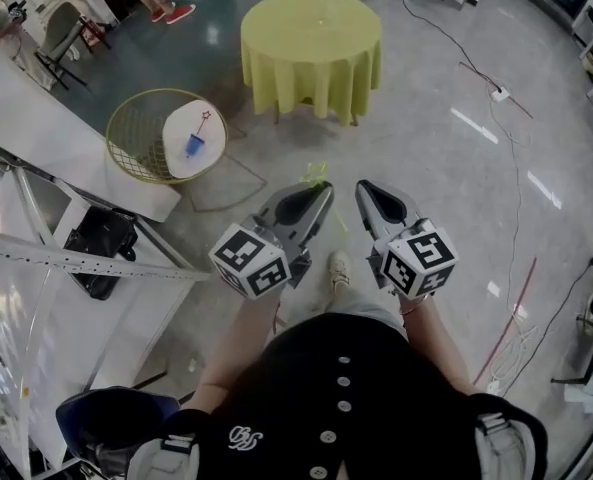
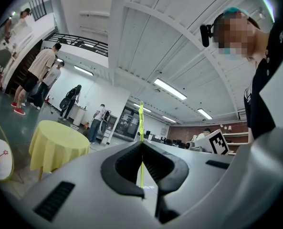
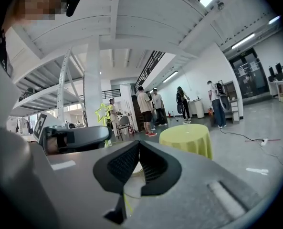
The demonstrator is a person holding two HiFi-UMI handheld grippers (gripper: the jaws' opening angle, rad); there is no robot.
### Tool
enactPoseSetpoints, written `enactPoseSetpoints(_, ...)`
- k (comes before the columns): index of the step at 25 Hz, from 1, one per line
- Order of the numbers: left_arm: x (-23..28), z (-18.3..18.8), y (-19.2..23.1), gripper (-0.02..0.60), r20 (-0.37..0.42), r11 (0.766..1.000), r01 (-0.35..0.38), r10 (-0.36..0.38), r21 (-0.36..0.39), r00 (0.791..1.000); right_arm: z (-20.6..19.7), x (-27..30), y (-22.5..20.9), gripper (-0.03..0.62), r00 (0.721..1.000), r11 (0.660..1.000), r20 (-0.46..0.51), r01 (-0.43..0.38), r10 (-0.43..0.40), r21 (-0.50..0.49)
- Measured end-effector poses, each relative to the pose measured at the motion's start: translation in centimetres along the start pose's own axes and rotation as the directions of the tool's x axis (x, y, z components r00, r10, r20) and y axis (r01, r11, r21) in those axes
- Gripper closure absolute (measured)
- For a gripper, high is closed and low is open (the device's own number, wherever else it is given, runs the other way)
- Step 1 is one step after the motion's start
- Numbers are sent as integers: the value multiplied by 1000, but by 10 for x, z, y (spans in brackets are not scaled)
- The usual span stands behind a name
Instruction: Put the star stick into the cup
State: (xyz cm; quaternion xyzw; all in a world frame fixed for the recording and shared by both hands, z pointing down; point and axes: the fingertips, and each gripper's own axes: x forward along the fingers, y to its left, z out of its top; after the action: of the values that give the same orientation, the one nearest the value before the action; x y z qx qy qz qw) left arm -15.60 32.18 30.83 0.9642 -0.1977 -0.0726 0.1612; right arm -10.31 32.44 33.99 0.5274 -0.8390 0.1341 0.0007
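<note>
text: none legible | labels: none | numbers: none

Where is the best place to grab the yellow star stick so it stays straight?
On the thin stem of the star stick, below the star, pinching from both sides. The stem is narrow and straight, easy to pinch; the star is wide and pointy. The left gripper holds it this way, stick upright.

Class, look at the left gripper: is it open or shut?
Shut. The left gripper has its jaws pressed together on the thin yellow-green star stick.
</note>
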Motion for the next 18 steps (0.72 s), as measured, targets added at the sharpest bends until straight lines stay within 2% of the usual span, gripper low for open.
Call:
enactPoseSetpoints(8, 62, 20, 47, 569, 28, 999, -39, 38, 10, 999, 36, 47, -63, 592, 999, 999, 24, -36, 36, -4)
enactPoseSetpoints(14, 111, 13, 65, 569, -5, 1000, -25, 25, 7, 1000, 49, 71, -105, 592, 998, 998, -2, -57, 57, -13)
enactPoseSetpoints(18, 133, 10, 70, 569, 0, 999, -44, 44, -6, 999, 55, 76, -134, 592, 998, 998, -21, -63, 63, -17)
